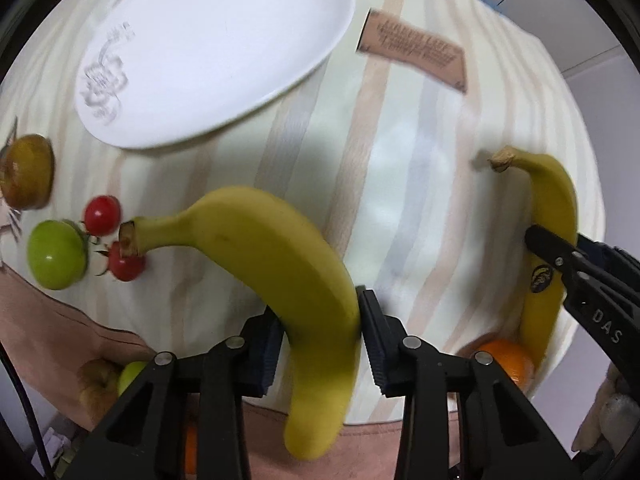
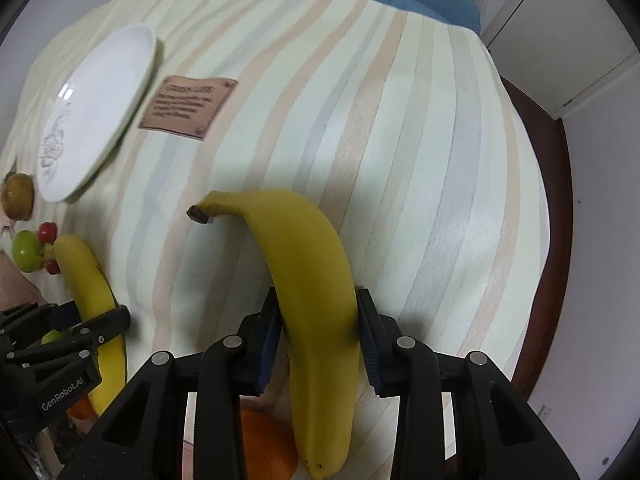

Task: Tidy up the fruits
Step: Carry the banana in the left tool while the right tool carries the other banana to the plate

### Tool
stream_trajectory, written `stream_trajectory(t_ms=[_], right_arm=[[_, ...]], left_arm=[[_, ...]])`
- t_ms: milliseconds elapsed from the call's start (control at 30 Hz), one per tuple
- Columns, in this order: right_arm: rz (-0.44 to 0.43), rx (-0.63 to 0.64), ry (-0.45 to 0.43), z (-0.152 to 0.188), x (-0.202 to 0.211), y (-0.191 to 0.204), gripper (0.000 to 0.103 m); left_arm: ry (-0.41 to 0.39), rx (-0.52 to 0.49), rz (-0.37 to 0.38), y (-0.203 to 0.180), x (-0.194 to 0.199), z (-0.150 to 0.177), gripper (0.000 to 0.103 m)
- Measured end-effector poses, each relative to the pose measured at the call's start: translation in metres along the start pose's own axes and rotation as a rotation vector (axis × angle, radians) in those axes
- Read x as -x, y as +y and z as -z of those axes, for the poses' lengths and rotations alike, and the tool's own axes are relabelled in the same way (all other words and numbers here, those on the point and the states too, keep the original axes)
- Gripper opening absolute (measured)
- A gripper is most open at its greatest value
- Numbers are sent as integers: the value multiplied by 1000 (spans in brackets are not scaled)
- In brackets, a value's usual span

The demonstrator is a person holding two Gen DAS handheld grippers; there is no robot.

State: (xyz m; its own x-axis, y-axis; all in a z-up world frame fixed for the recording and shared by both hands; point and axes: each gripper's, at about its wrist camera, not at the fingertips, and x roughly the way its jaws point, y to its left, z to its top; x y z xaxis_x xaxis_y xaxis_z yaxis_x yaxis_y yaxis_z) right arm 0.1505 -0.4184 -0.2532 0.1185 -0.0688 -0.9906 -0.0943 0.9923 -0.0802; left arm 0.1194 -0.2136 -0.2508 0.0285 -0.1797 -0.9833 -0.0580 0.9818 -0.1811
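While both of your grippers point down at the striped cloth-covered table (image 2: 400,128), each is clamped on a banana. Your left gripper (image 1: 320,320) has its two pads pressed against the sides of a curved yellow banana (image 1: 280,264), gripping it at about the middle; the stem end reaches up and left from the jaws, and the blossom end hangs below them toward the camera. From the right wrist view you see that same left gripper (image 2: 86,322) at the lower left with its banana (image 2: 90,280) running through it.

Your right gripper (image 2: 318,320) is likewise clenched on a second yellow banana (image 2: 312,272), pads on both flanks near mid-length, dark stem tip pointing up and left, far end low in the frame. In the left wrist view the right gripper (image 1: 560,248) crosses that sticker-marked banana (image 1: 554,208) at the right edge.

A white oval plate with a grey flower print (image 1: 208,40) sits empty beyond the left banana, well apart from both grippers. Two red cherry tomatoes (image 1: 102,214), a green round fruit (image 1: 56,254) and a brownish-yellow fruit (image 1: 28,170) cluster left of the left banana's stem. An orange (image 1: 506,360) lies just below the right banana. A brown printed label (image 2: 188,106) lies beside the plate.
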Motion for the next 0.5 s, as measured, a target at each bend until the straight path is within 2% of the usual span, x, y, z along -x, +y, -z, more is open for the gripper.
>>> stream_trajectory(t_ms=[100, 133, 300, 333, 367, 400, 467, 500], right_arm=[[-35, -24, -12, -1, 14, -4, 38], [-46, -31, -19, -3, 17, -5, 38], [-106, -84, -65, -21, 48, -19, 38], [-120, -95, -78, -24, 56, -21, 38], [-132, -102, -86, -34, 60, -22, 37], [-152, -112, -94, -38, 66, -21, 37], [-178, -120, -107, -49, 72, -8, 37], [-188, -118, -116, -54, 77, 0, 37]], left_arm=[[-64, -23, 15, -10, 42, 16, 33], [-86, -32, 15, -17, 60, 45, 33], [-164, -55, 35, -12, 117, 72, 33], [-174, -57, 40, 9, 125, 57, 33], [-186, -62, 38, 14, 134, 57, 33], [-193, -65, 34, 30, 150, 38, 33], [-210, -69, 31, 49, 155, 25, 33], [-214, -67, 32, 50, 160, 29, 33]])
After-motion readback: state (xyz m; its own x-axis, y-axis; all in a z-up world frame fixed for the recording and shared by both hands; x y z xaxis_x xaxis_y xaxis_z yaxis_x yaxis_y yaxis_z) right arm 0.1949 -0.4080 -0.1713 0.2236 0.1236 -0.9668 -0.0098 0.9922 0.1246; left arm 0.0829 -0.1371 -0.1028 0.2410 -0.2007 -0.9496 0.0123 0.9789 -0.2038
